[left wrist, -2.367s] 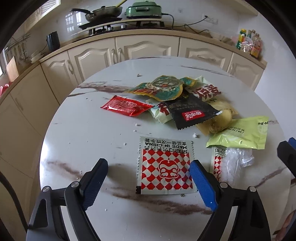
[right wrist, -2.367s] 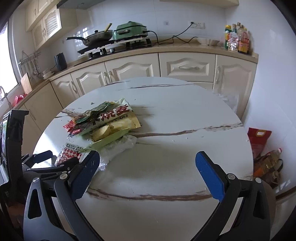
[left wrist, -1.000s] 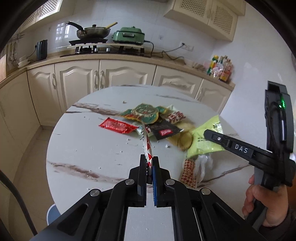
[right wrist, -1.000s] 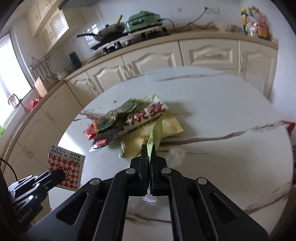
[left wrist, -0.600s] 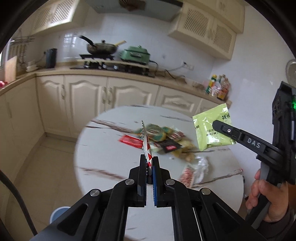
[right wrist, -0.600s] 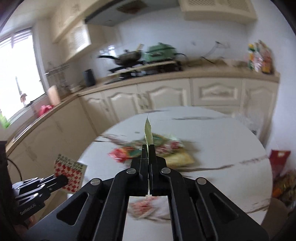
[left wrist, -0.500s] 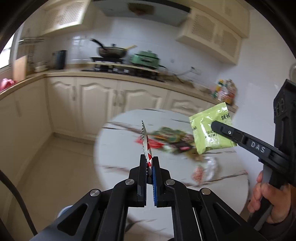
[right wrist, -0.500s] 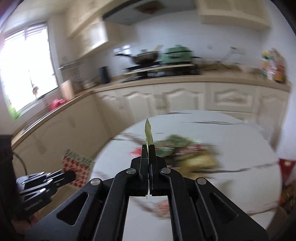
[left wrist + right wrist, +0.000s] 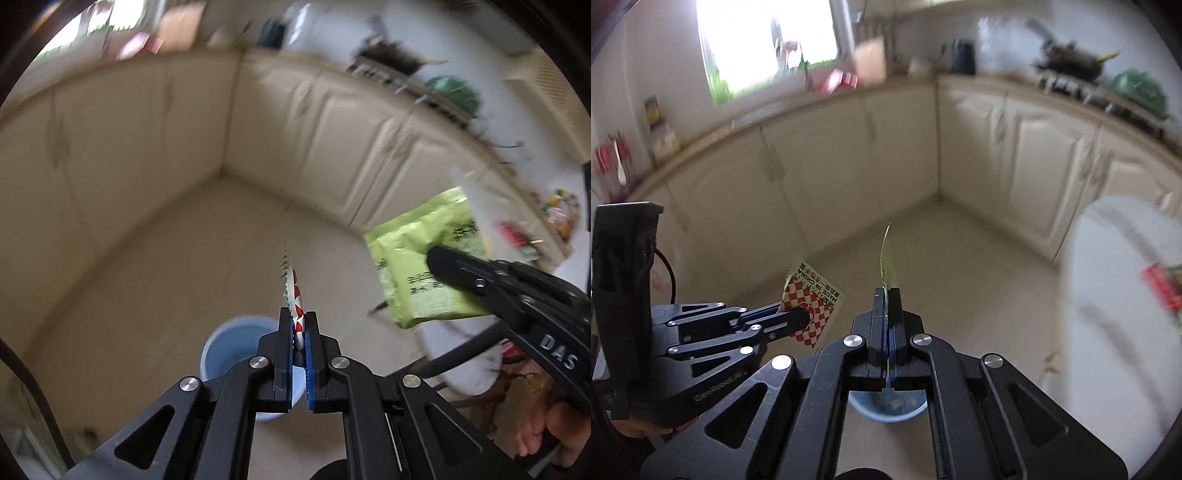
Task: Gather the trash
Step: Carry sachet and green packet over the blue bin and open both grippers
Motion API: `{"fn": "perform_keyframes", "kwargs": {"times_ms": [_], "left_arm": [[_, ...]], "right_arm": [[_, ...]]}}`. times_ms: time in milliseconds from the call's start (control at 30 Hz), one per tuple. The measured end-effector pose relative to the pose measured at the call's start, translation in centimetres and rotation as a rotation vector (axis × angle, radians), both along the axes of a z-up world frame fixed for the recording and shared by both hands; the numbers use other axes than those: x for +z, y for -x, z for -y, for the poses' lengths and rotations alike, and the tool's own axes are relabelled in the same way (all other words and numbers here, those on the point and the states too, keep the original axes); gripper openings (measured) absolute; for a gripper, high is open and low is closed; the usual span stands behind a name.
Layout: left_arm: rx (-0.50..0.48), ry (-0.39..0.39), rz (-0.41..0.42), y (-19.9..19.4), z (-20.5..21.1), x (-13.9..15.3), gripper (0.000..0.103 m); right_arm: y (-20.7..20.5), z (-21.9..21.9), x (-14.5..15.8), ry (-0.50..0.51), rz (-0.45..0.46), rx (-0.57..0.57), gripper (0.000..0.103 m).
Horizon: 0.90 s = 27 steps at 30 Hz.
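My left gripper [image 9: 298, 317] is shut on a red-and-white checkered wrapper [image 9: 291, 284], seen edge-on; its face shows in the right wrist view [image 9: 812, 306]. My right gripper [image 9: 889, 295] is shut on a light green snack packet [image 9: 887, 258], which shows flat in the left wrist view [image 9: 424, 266]. Both grippers are held above the floor. A light blue bin [image 9: 236, 354] stands on the floor below and just behind the left fingers. In the right wrist view the bin [image 9: 886, 406] is partly hidden under the right gripper, with something lying inside.
The white marble table [image 9: 1115, 295] is at the right with a red wrapper [image 9: 1161, 286] on it. Cream cabinets [image 9: 979, 155] run along two walls and meet in a corner. The beige tiled floor [image 9: 166, 277] lies between them. The view is motion-blurred.
Both grippers have swung left and down, away from the table and toward the floor, each keeping its wrapper. The blue bin has come into view below them.
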<state>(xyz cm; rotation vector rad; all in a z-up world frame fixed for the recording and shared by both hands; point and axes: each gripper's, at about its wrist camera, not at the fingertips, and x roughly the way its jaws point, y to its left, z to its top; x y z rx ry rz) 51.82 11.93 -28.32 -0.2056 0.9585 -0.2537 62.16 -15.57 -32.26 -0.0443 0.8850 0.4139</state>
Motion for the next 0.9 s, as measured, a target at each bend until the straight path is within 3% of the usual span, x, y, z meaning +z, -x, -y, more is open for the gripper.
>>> {"fn": "perform_keyframes", "kwargs": {"times_ms": [67,233,467,533,600,733,767,900], "left_arm": [[0.019,0.002,-0.099,-1.5,-1.2,-4.1,0.001],[-0.005,0.074,-0.256,-5.1,-1.5,-11.1,0.002],[-0.011,0.064,-0.398,-11.7,-0.8,-16.4,0.011],[0.004,0.044,-0.429,-12.1,-0.7,-17.4,0.024],[0.021,0.029,-0.444,-13.0,-0.9,-18.2,0.066],[0.052,0.016,-0.466,-14.1,-1.2,-18.5,0.073],[0.061,0.003,-0.469,-14.2,-1.0,-18.6,0.078],[0.114,-0.064,-0.465,-13.8,-1.2,-16.6,0.085]], "right_arm": [[-1.6,-1.6,-4.3,0.032,-0.087,0.015,0.002],[-4.0,-2.7,-12.9,0.06,-0.256,0.036,0.002],[-7.5,-1.7,-21.1,0.033,-0.431,0.005,0.002],[-8.3,-1.4,-22.4,0.037,-0.454,-0.003,0.002],[-8.9,-1.0,-23.7,0.029,-0.483,-0.007,0.002],[-9.6,-1.0,-25.1,0.029,-0.516,-0.006,0.002],[-9.2,-1.2,-25.4,0.032,-0.517,-0.006,0.003],[-9.7,-1.2,-25.9,0.025,-0.533,-0.001,0.008]]}}
